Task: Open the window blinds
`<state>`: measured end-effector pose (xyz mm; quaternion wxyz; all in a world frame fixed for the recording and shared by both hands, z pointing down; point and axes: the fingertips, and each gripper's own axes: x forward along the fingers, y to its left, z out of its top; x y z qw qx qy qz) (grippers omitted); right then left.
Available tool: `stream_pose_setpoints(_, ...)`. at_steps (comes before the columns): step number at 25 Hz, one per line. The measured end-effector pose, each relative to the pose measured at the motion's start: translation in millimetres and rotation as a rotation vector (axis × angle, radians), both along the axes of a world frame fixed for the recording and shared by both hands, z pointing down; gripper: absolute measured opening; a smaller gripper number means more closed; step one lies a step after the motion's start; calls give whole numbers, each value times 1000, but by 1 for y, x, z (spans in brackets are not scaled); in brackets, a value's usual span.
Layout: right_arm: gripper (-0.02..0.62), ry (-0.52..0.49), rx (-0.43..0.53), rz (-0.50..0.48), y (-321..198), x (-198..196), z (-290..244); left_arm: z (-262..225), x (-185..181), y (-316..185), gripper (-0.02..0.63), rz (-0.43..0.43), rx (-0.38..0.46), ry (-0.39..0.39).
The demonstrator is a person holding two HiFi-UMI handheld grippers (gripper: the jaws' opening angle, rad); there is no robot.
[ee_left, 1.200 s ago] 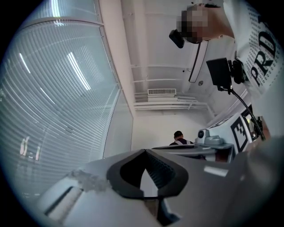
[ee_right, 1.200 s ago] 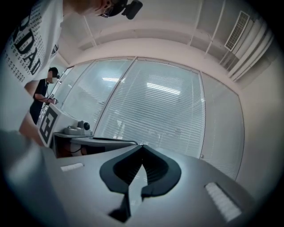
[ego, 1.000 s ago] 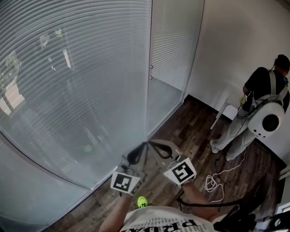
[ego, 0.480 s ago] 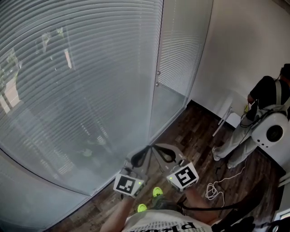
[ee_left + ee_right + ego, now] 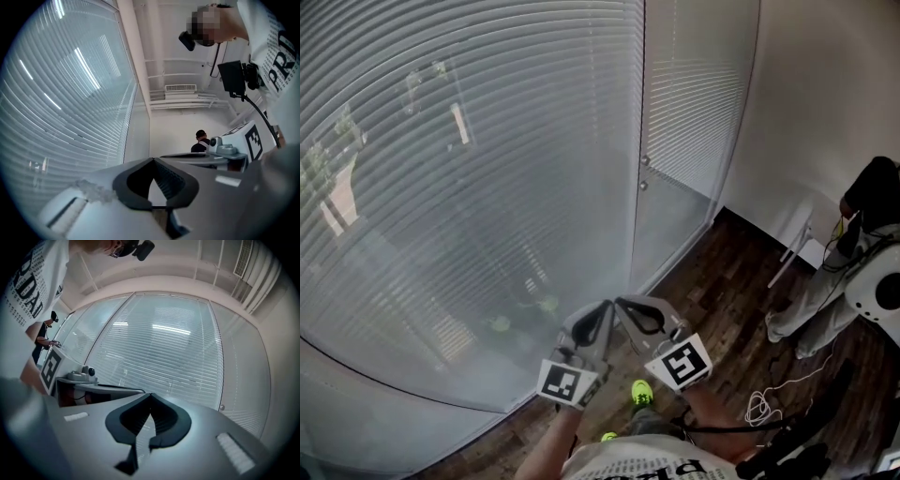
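White slatted blinds (image 5: pixel 469 141) hang lowered behind a tall glass wall; they also fill the right gripper view as blinds (image 5: pixel 164 348) and the left side of the left gripper view as blinds (image 5: pixel 61 93). A narrower blind panel (image 5: pixel 698 94) lies to the right of a frame post with two small knobs (image 5: pixel 644 172). My left gripper (image 5: pixel 605 307) and right gripper (image 5: pixel 621 301) are side by side low in the head view, tips near the glass base. Both are shut with nothing in them, as the left gripper (image 5: pixel 152 160) and right gripper (image 5: pixel 150 394) show in their own views.
Another person (image 5: pixel 862 244) wearing a white pack stands at the right by the white wall (image 5: pixel 825 84). A white cable (image 5: pixel 761 406) lies coiled on the dark wooden floor (image 5: pixel 722 281). A white leg of furniture (image 5: pixel 790 251) leans near that person.
The view has swung right and closer to the glass; the post with the knobs now stands nearer the middle. Both grippers moved along with it and stayed shut.
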<state>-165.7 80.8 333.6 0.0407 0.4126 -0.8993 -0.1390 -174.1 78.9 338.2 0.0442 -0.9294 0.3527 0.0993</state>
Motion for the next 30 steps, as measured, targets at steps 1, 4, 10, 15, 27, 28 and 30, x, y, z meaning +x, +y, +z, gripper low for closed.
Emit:
stream_pose_setpoints(1,8,-9,3,-5,-11,6,-7,-6,6,-11,-9,-6,4,-9)
stream_pose_setpoints(4,8,-25,6,-12,-42,27,-13,-12,28,-41,-8,-18,13,-9)
stream_pose_setpoints(10,8,-6,-13,-40,-98,66,0,-5,68,-96,-9,-32,22,9)
stream_pose_setpoints(15,8,2,-29,-80,-145,91,12,9,92,-144,-9,-59,-3,-8)
stream_pose_setpoints(27,8,-15,-42,-87,-215,113,24,14,114,-214,-8,-104,-37,49)
stream_pose_setpoints(28,8,-18,-41,-83,-222,111,20,11,112,-220,-8,-112,-31,47)
stream_pose_setpoints(30,8,-10,-34,-70,-236,106,16,7,107,-235,-8,-122,-16,36)
